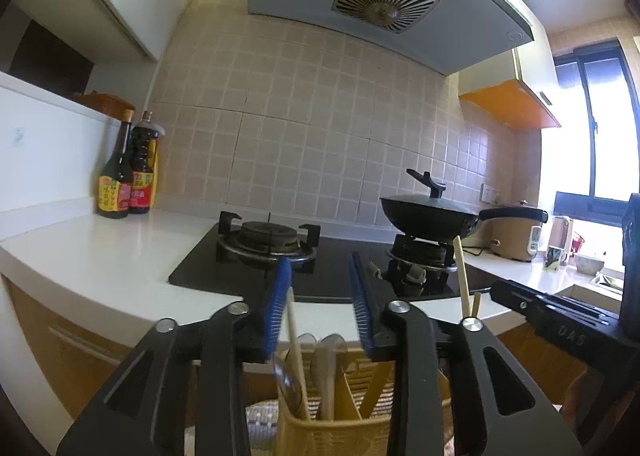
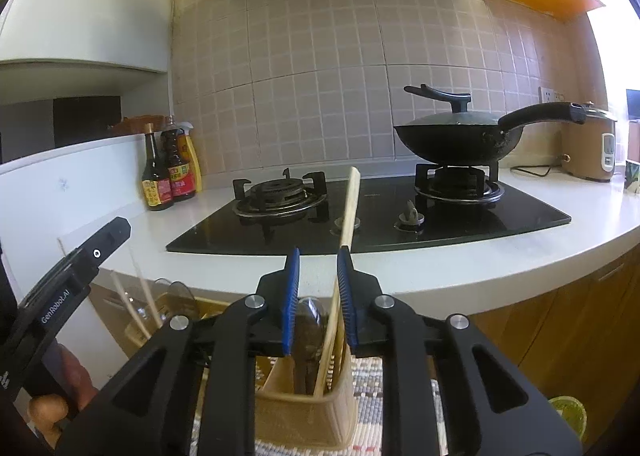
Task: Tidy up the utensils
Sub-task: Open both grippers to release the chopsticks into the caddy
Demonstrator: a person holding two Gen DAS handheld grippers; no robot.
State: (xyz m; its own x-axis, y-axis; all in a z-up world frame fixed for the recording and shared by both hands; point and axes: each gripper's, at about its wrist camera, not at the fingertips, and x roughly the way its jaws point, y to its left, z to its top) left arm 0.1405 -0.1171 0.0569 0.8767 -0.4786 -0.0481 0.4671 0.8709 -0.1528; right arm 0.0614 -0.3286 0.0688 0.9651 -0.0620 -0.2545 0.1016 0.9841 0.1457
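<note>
Right wrist view: a wooden chopstick stood between the right gripper pads, leaning on the right pad (grip uncertain), its foot in the beige utensil basket below. Left gripper hung parted over that basket, a chopstick beside its left pad, unclamped.

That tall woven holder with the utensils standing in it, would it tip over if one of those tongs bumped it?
Probably, fairly easily. The woven utensil basket looks light and narrow for its height. The long wooden chopstick and spoon stick well above its rim, so their weight sits high. It also stands on a woven mat, a softer footing than bare counter.
</note>
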